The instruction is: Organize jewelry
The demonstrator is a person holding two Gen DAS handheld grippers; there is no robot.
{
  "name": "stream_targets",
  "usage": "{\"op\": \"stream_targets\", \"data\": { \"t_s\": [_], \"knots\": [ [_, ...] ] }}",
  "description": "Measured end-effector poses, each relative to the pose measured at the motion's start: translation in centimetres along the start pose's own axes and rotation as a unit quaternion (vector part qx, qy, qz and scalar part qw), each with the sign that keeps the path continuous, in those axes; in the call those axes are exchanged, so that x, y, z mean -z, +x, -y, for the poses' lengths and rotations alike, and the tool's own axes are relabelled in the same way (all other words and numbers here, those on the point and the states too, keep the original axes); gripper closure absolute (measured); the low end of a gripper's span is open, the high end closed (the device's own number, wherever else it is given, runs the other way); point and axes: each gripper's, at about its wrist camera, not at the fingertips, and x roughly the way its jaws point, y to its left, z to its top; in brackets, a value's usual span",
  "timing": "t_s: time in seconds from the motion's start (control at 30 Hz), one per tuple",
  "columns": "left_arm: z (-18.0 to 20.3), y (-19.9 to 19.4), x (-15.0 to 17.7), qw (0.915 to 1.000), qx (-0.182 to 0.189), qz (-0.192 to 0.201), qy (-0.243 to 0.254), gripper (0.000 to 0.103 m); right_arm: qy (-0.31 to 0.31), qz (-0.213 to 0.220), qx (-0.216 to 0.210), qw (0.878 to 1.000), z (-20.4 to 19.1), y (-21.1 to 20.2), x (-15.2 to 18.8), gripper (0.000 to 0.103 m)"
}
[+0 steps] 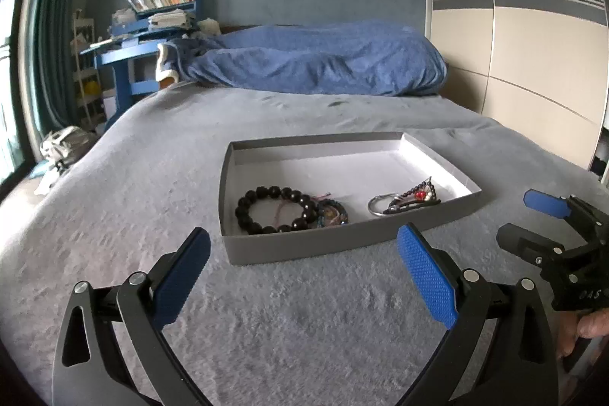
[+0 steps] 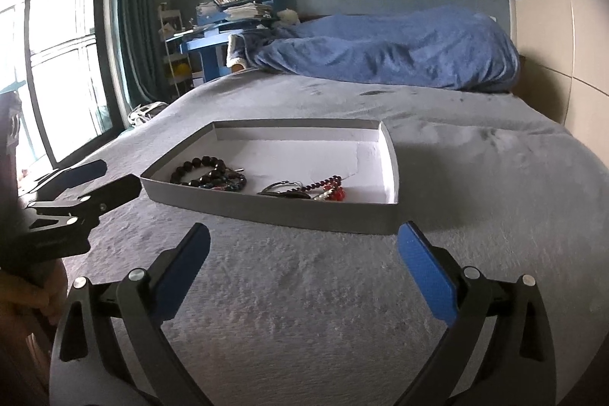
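A shallow grey cardboard tray [image 1: 304,248] with a white floor lies on the grey bed cover; it also shows in the right wrist view [image 2: 266,212]. In it lie a black bead bracelet [image 1: 266,195] [image 2: 194,164], a smaller dark multicolour bracelet [image 1: 335,212] [image 2: 228,182], a silver ring [image 1: 377,205] [image 2: 279,184] and a dark beaded piece with red beads [image 1: 415,198] [image 2: 331,191]. My left gripper [image 1: 304,253] is open and empty, just short of the tray's near wall. My right gripper [image 2: 304,250] is open and empty, near the tray's right corner; it also shows in the left wrist view [image 1: 529,215].
The grey bed cover [image 1: 266,311] stretches all round the tray. A rumpled blue duvet [image 1: 323,63] lies at the far end. A blue desk with books [image 1: 152,25] stands at back left, a window [image 2: 57,63] on the left, a wardrobe [image 1: 533,44] on the right.
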Motion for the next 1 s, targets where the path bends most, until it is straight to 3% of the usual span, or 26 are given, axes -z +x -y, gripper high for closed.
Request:
{"op": "stream_targets", "data": {
  "t_s": [1.0],
  "knots": [
    [0.37, 0.16, 0.08, 1.0000, -0.004, -0.002, 0.008, 0.005, -0.001, -0.003, 0.001, 1.000, -0.13, 0.30, 0.00, 0.005]
  ]
}}
